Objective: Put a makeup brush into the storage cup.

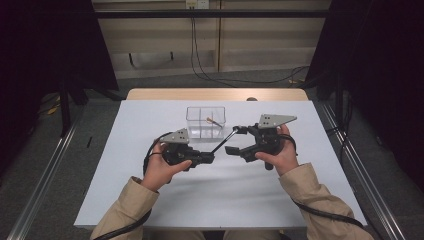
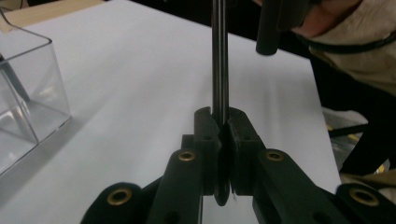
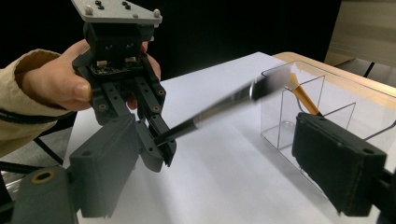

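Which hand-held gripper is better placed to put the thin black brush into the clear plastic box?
Left. The left hand-held gripper is shut on the thin black brush, whose tip points toward the clear plastic box. The right hand-held gripper is open and holds nothing.

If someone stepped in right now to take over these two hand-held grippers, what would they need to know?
Left gripper: shut on the handle end of a thin black brush, which slants up toward the clear box.
Right gripper: open, jaws either side of the brush's upper part, not gripping.
Box: divided compartments; an orange-handled brush already stands inside.
Done: one brush stowed.
Left: probably the black brush goes in next, possibly by handover to the right gripper.
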The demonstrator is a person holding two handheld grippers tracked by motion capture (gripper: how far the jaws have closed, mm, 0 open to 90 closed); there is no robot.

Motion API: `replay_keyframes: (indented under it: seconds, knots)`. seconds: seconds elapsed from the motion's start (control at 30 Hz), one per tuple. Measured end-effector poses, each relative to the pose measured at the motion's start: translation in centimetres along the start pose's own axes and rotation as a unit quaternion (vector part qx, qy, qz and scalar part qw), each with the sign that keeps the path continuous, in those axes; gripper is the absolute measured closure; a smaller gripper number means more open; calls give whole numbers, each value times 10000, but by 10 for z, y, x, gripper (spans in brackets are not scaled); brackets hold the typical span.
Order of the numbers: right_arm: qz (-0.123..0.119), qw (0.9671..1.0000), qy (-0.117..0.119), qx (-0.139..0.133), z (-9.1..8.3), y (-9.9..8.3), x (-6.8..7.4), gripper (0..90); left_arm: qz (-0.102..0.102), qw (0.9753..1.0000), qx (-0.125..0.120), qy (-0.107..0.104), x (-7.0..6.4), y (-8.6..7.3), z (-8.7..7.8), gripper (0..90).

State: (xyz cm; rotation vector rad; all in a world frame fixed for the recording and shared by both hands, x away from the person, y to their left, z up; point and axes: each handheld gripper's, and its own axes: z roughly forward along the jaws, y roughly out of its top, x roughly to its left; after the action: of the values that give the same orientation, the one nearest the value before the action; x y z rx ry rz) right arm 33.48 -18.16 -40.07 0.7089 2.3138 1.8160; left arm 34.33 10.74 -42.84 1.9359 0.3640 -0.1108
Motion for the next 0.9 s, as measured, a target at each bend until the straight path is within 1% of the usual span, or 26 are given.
replay_keyframes:
  seconds: [0.07, 0.1, 0.17, 0.2, 0.33, 0.5, 0.53, 0.6, 0.67, 0.8, 0.87, 0.9]
  knots:
    - [-17, 10000, -13, -27, 0, 1, 0, 146, -71, 9999, -127, -17, 0, -1, 2, 842]
    - [-13, 10000, 7, -42, 0, 1, 1, 148, -59, 9999, -161, -6, -1, -1, 3, 842]
    - [-10, 10000, 5, -42, 1, 2, 1, 148, -93, 9997, -242, -21, -1, -2, 5, 842]
    - [-4, 10000, 24, -48, 1, 2, 1, 149, -123, 9994, -320, -20, -1, -2, 6, 842]
    - [20, 10000, 19, -66, 2, 2, 1, 161, -136, 9991, -394, -38, -2, -1, 9, 842]
    - [46, 9999, 58, -74, 3, 2, 2, 214, -132, 9988, -468, -53, -2, 2, 10, 842]
    - [53, 10000, 44, -65, 3, 2, 2, 230, -131, 9988, -477, -69, -2, 2, 11, 842]
    - [65, 9999, 94, -41, 3, 1, 2, 293, -113, 9987, -484, -70, -3, 3, 11, 842]
    - [83, 9999, 89, -24, 4, 1, 2, 304, -103, 9987, -491, -40, -3, 3, 11, 842]
    - [116, 9999, 116, 18, 4, 0, 1, 393, -120, 9988, -478, -61, -3, 3, 12, 842]
    - [116, 9998, 179, 32, 4, 0, 1, 479, -99, 9987, -494, -58, -3, 3, 13, 842]
    - [120, 9998, 177, 34, 4, 0, 2, 505, -104, 9987, -500, -59, -3, 3, 13, 842]
